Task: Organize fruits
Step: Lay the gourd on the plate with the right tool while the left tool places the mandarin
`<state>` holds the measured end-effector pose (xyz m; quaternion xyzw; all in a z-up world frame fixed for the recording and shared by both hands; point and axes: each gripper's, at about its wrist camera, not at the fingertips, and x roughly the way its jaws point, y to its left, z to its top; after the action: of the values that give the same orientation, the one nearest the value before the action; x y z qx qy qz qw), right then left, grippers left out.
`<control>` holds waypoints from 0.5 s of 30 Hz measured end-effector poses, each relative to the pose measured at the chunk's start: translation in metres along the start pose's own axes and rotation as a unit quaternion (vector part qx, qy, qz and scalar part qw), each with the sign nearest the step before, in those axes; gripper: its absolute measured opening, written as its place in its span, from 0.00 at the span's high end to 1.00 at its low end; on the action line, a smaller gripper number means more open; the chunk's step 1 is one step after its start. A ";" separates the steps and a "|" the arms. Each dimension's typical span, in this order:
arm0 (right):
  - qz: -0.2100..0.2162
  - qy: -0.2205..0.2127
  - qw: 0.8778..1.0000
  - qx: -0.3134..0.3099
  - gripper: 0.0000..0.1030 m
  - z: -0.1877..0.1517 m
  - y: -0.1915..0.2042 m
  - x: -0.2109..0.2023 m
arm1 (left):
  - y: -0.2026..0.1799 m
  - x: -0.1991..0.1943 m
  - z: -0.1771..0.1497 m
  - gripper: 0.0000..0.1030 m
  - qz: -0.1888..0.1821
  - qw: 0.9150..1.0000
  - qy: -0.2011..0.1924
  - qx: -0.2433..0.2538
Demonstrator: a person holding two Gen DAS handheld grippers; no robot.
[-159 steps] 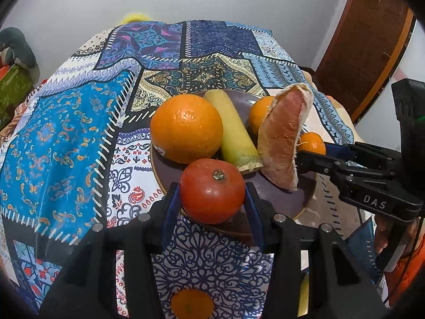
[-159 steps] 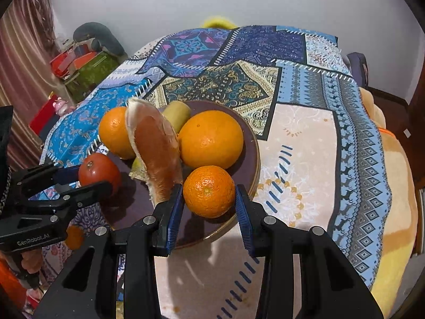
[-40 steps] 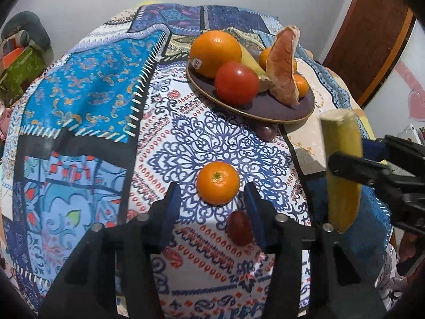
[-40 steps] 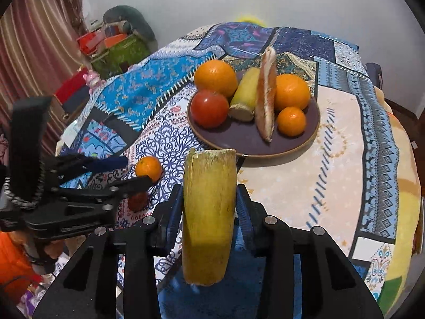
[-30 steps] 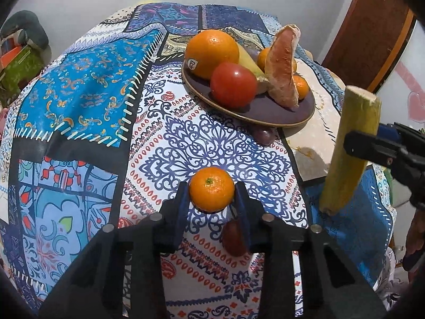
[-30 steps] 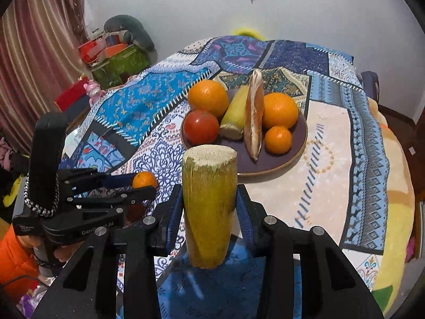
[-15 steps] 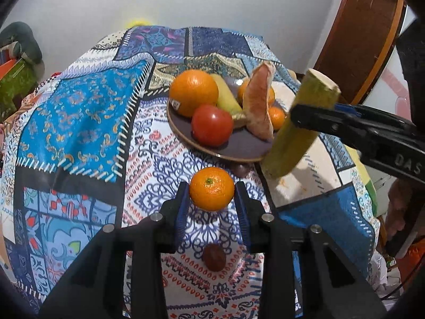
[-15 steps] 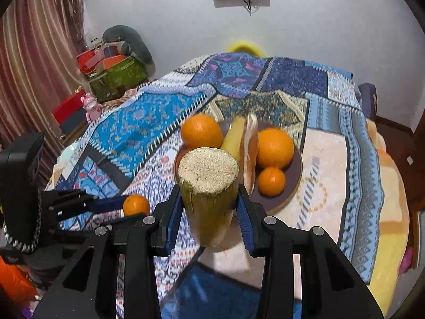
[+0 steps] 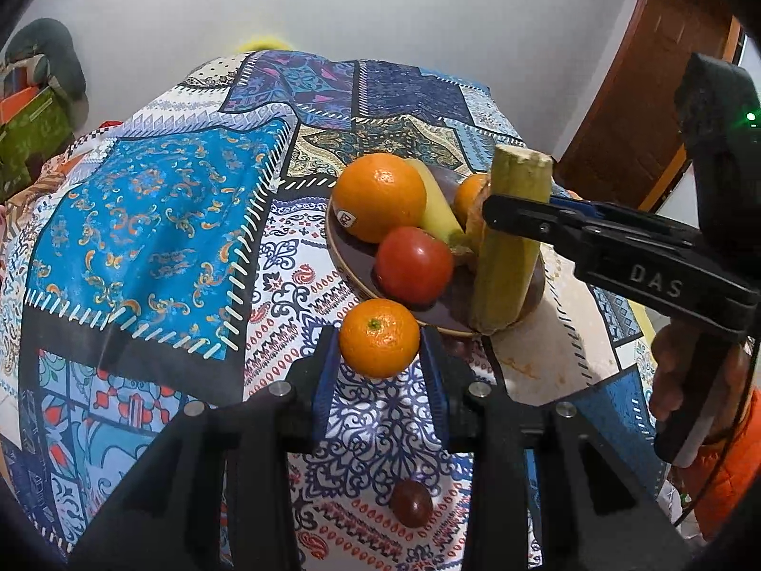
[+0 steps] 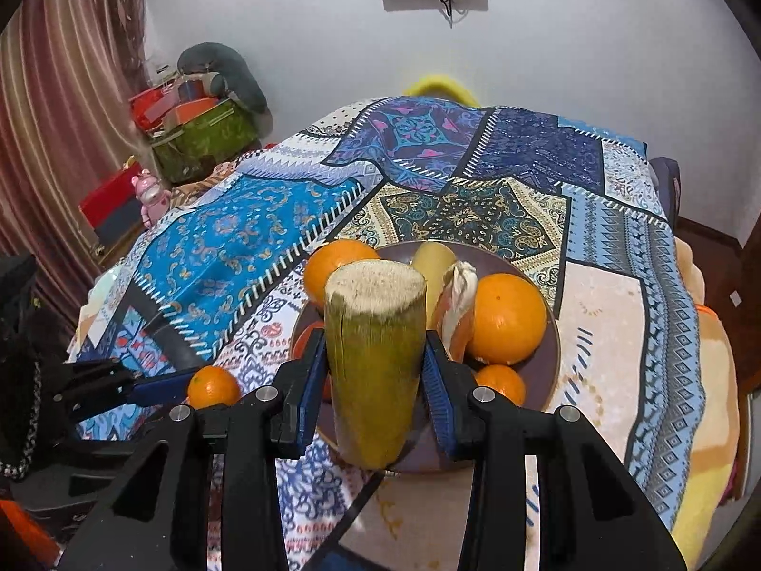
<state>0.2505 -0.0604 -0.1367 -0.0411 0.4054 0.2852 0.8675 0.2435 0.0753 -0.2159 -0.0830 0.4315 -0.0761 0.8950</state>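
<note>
Both grippers now arrive at the plate (image 9: 349, 269) with their loads, whereas a second ago they were low over the near part of the cloth, well apart from it. The left gripper (image 9: 379, 371) is clenched on a small mandarin (image 9: 379, 337), and it has carried the fruit up from the cloth to just beside the near rim of the plate, in front of the tomato (image 9: 413, 264). The right gripper (image 10: 375, 380) grasps a thick yellow-green stalk piece (image 10: 373, 361), which it holds almost upright. In the left wrist view the lower end of the stalk is now over the near right edge of the plate; whether it already touches the plate I cannot tell.

On the plate there are a large orange (image 9: 379, 196), a pale yellow stalk piece (image 9: 435, 209), a pomelo wedge (image 10: 459, 314), another orange (image 10: 506, 319) and a small mandarin (image 10: 500, 383). One dark small fruit (image 9: 411, 502) lies on the patterned cloth (image 9: 157, 219), well nearer than the plate.

In my judgement the carrying step is nearly finished and the placing comes next. The free space on the plate is small, so the stalk should be laid flat and not stood, and the mandarin may roll off the rim. The dark fruit remains to be collected.
</note>
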 end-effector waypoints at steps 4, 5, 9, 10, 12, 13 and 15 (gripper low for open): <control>-0.001 0.003 1.000 0.007 0.65 0.003 -0.005 0.006 | 0.000 0.003 0.002 0.67 0.005 1.000 -0.001 0.003; 0.001 0.004 1.000 0.009 0.65 0.003 -0.006 0.007 | 0.000 0.004 0.003 0.67 0.007 1.000 -0.001 0.004; 0.003 0.006 1.000 0.010 0.65 0.004 -0.007 0.006 | -0.001 0.004 0.006 0.67 0.007 1.000 -0.003 0.005; 0.001 0.007 1.000 0.007 0.65 0.003 -0.007 0.006 | -0.002 0.003 0.007 0.67 0.007 1.000 -0.004 0.006; -0.003 0.009 1.000 0.005 0.64 0.002 -0.007 0.005 | -0.004 0.002 0.009 0.67 0.008 1.000 -0.006 0.008; -0.005 0.011 1.000 0.005 0.64 0.002 -0.008 0.003 | -0.006 0.000 0.009 0.67 0.008 1.000 -0.008 0.010; -0.006 0.013 1.000 0.007 0.63 0.001 -0.010 0.002 | -0.009 -0.002 0.011 0.67 0.011 1.000 -0.011 0.015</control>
<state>0.2577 -0.0678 -0.1388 -0.0412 0.4188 0.2770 0.8638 0.2498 0.0681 -0.2058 -0.0662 0.4217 -0.0721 0.9014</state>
